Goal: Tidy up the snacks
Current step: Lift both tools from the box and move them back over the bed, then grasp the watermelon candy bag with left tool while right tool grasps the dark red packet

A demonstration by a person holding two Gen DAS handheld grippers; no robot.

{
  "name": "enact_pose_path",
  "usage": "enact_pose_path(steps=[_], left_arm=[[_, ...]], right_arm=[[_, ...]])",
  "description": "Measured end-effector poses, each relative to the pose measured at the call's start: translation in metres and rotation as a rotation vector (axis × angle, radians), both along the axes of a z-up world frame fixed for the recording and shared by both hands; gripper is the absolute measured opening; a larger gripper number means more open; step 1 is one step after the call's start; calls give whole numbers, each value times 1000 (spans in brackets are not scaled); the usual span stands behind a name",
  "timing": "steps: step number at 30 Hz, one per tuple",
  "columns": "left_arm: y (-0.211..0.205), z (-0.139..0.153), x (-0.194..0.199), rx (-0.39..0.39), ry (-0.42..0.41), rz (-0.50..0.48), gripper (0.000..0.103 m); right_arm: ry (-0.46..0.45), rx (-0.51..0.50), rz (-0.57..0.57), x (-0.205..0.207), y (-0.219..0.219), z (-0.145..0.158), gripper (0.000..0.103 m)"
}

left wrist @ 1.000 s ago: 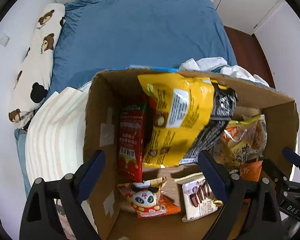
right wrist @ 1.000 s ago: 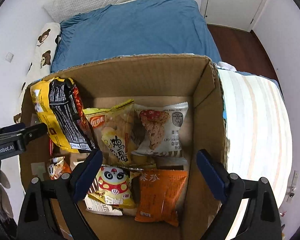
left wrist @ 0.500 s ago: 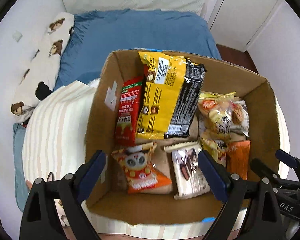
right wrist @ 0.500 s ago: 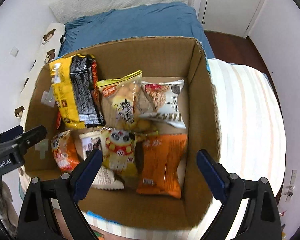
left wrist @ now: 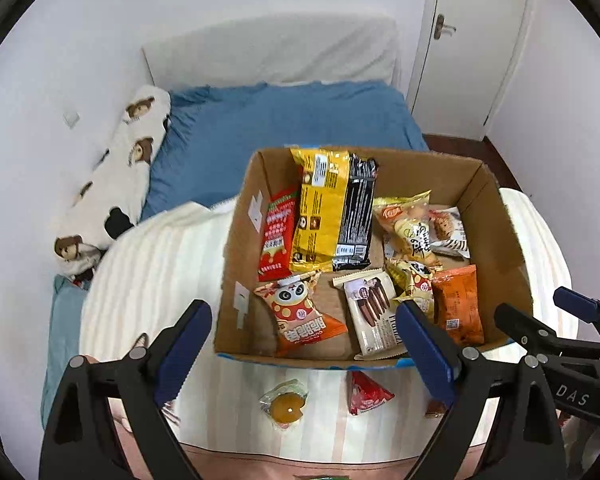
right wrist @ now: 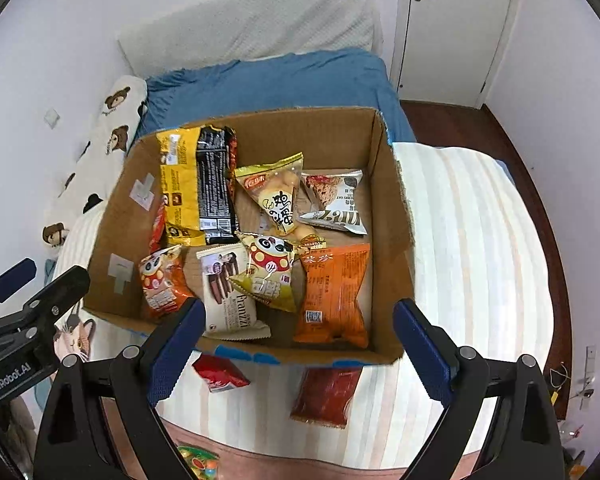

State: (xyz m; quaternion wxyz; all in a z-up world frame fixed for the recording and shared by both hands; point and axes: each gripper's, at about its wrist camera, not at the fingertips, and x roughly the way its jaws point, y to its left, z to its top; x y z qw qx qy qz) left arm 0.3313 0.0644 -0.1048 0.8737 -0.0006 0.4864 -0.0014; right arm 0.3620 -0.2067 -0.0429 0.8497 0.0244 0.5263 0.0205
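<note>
Bedroom, white walls, blue-sheeted bed [left wrist: 284,120] with a striped cream blanket [left wrist: 152,280] at its near end. Cardboard box [left wrist: 496,216] on the blanket, holding a yellow-and-black packet [left wrist: 328,212] and red packet [left wrist: 278,236] leaning at the left wall, a panda-print bag [left wrist: 300,316], a wafer pack [left wrist: 374,308] and an orange pack [left wrist: 458,304]. Loose on the blanket before the box: a round yellow sweet [left wrist: 286,402], a red triangular packet [left wrist: 366,394], a flat red packet [right wrist: 326,394]. Left gripper [left wrist: 304,352] and right gripper [right wrist: 298,350]: both spread wide, holding nothing, above the box's near edge.
</note>
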Motion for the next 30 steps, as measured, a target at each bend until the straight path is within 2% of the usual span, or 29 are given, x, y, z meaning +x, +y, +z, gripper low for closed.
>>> enact_pose_path(steps=[11, 14, 17, 22, 25, 30], left_arm=[[1, 28, -36, -4, -76, -6, 94], [4, 27, -49, -20, -74, -2, 94], [7, 15, -65, -25, -44, 10, 94], [15, -36, -86, -16, 91, 8, 94], [18, -81, -104, -40, 213, -2, 94], [11, -167, -133, -112, 483, -35, 94]], right_arm=[[-86, 27, -5, -49, -1, 35, 97], [-88, 55, -5, -66, -3, 34, 97], [-54, 91, -14, -84, -10, 20, 97], [75, 144, -55, -107, -29, -37, 97], [172, 167, -71, -122, -36, -79, 97], [256, 179, -101, -135, -44, -124, 97]])
